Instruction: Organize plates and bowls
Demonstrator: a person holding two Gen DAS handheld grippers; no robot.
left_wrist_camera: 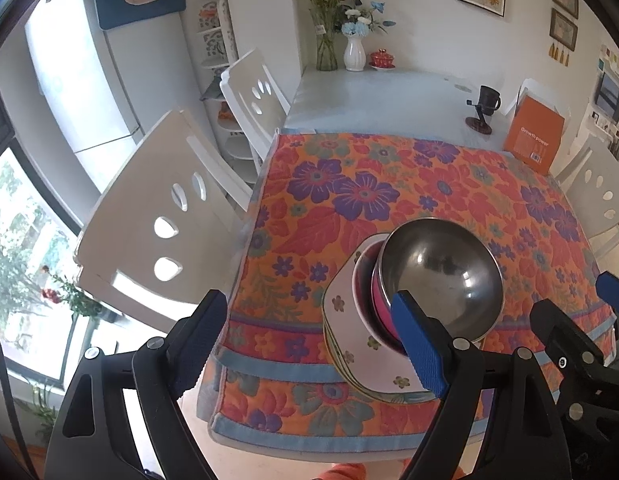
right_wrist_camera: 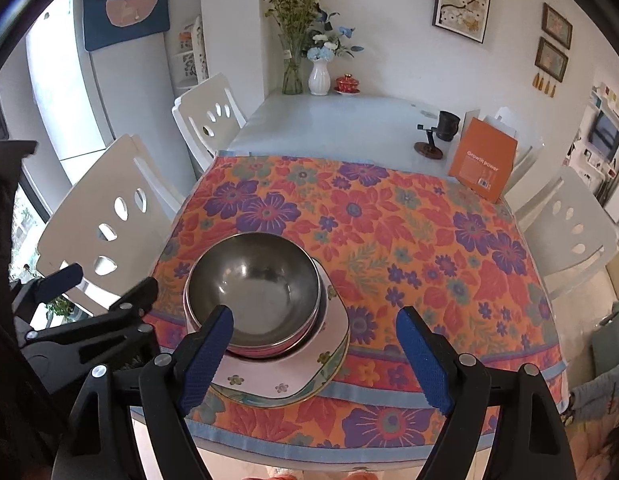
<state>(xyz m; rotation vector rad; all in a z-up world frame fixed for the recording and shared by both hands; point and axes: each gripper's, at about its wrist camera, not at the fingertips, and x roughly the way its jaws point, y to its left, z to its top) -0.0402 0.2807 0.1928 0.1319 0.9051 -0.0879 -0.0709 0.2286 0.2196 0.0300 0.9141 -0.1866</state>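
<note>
A steel bowl (left_wrist_camera: 441,276) sits nested in pink-sided bowls (left_wrist_camera: 379,308) on a white flowered square plate (left_wrist_camera: 349,332), which lies on a round plate (right_wrist_camera: 309,394). The stack stands near the front edge of the floral cloth (left_wrist_camera: 349,184). It also shows in the right wrist view, with the steel bowl (right_wrist_camera: 255,284) on the white plate (right_wrist_camera: 265,376). My left gripper (left_wrist_camera: 309,340) is open and empty, left of the stack and above the table's front edge. My right gripper (right_wrist_camera: 315,358) is open and empty, just in front of the stack.
White chairs (left_wrist_camera: 157,220) stand at the table's left, and another chair (right_wrist_camera: 569,224) at its right. At the far end are vases (left_wrist_camera: 354,52), a red lidded cup (left_wrist_camera: 381,58), a black grinder (left_wrist_camera: 485,108) and an orange booklet (left_wrist_camera: 533,140).
</note>
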